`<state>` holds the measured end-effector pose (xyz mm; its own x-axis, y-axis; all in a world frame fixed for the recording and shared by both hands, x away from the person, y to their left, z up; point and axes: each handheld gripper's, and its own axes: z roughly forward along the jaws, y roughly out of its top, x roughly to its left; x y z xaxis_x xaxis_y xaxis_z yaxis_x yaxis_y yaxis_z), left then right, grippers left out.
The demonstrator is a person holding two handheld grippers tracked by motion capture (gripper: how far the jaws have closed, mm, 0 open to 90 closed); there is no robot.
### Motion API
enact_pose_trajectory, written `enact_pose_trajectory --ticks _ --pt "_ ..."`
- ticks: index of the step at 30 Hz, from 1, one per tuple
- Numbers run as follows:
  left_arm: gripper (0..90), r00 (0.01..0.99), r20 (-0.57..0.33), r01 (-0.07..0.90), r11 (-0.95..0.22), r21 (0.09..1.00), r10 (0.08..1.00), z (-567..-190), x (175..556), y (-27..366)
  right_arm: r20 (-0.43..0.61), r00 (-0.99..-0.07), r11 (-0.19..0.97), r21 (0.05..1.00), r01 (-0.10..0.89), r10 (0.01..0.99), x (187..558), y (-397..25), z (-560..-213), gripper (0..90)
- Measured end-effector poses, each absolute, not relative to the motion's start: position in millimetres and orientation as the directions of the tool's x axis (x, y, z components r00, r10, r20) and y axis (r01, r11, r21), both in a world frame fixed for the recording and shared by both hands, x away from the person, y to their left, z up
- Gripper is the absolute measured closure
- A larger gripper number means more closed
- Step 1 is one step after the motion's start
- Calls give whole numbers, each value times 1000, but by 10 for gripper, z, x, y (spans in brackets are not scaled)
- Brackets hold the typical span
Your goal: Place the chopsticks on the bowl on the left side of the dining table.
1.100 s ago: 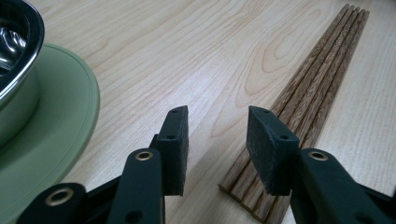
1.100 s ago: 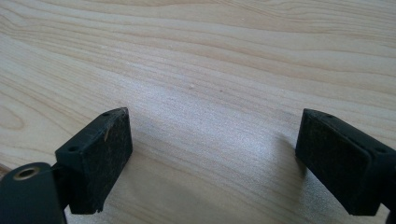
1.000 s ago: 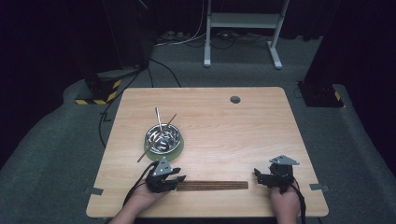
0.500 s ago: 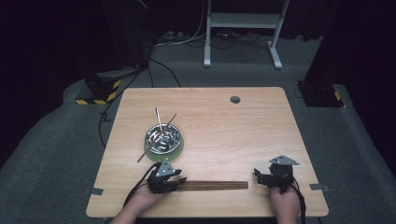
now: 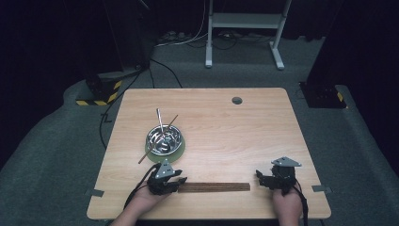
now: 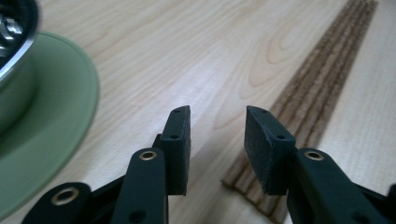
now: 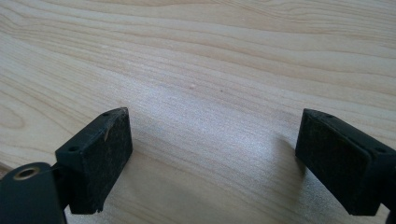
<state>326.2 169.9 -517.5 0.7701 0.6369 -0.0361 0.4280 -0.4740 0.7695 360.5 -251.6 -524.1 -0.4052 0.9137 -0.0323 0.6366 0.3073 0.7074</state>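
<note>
A light wooden table (image 5: 263,136) stands on grey carpet (image 5: 56,155) in a dark room. Beyond it a white metal stand (image 5: 244,28) rises, cables (image 5: 188,40) trailing beside.

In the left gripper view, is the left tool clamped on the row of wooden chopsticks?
No: the left tool stands open over bare table, and the row of wooden chopsticks lies beside its right jaw, ungripped.
</note>
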Motion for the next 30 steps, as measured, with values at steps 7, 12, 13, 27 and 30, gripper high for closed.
enact_pose_trajectory --ticks 7,12,13,27,30 --pt "612 769 -21 429 -491 758 639 -5201 3261 1662 -33 -405 308 707 637 914 3604 -2515 -5240 103" --pt "638 726 -23 463 -464 755 687 -5241 3312 1736 -32 -407 309 705 639 913 3603 -2516 -5237 103" --pt "641 726 -23 463 -464 755 687 -5241 3312 1736 -34 -405 308 708 636 914 3604 -2515 -5241 104" --pt "763 770 -23 423 -484 766 637 -5254 3387 1626 -18 -406 302 700 648 914 3601 -2515 -5233 103" --pt "823 776 -26 422 -488 764 630 -5251 3369 1646 -33 -405 308 707 637 914 3604 -2515 -5240 104"
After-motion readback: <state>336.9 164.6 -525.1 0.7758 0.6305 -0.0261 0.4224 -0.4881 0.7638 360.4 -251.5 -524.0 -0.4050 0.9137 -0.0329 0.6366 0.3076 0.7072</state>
